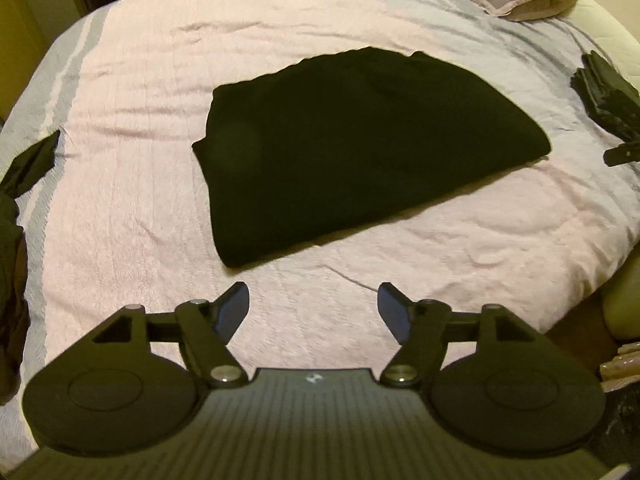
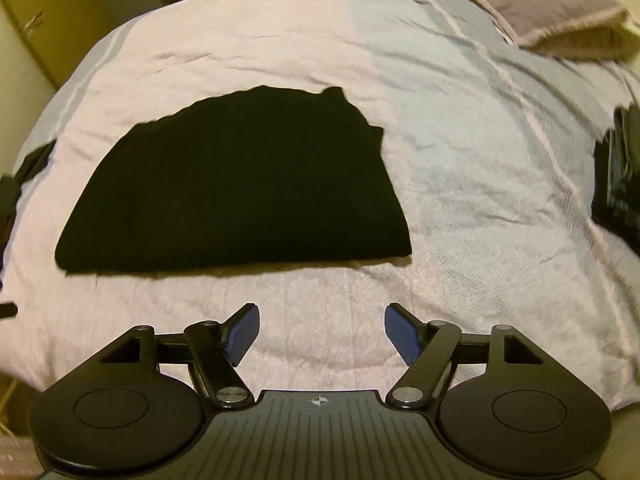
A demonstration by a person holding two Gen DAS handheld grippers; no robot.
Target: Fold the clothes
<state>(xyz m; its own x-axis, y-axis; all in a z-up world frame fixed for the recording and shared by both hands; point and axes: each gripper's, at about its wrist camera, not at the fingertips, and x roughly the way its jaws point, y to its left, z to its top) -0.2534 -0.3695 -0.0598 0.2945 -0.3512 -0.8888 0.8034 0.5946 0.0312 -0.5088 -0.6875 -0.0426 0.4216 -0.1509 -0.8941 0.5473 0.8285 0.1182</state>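
Step in hand: a fold is judged to be just finished — the black garment (image 1: 360, 152) is lying flat in a compact folded shape, and nothing is being held.
Garment's place: it is resting on the middle of the pink quilt (image 1: 140, 140), ahead of both grippers and touched by neither.
Left gripper (image 1: 313, 308): its fingers are being held spread apart and released, with only quilt showing between the pads.
Right gripper (image 2: 322, 330): it is likewise being held wide, with nothing between its blue pads (image 2: 402, 332); the garment is lying up and to the left in its view.
Other cloth: a dark pile (image 1: 608, 96) is seen near the right edge of the bed — it appears already stacked, though this is being judged only from its tidy outline; more dark fabric (image 1: 24, 168) is hanging at the left edge, seemingly unfolded.
Pillow (image 2: 544, 4): it is lying at the far corner, well apart from the work.
Next move: either a further fold or a transfer is being called for. For either, both grippers are needing to be lowered to the garment's near edge and closed on its layers together, so that the fold is not being pulled open.
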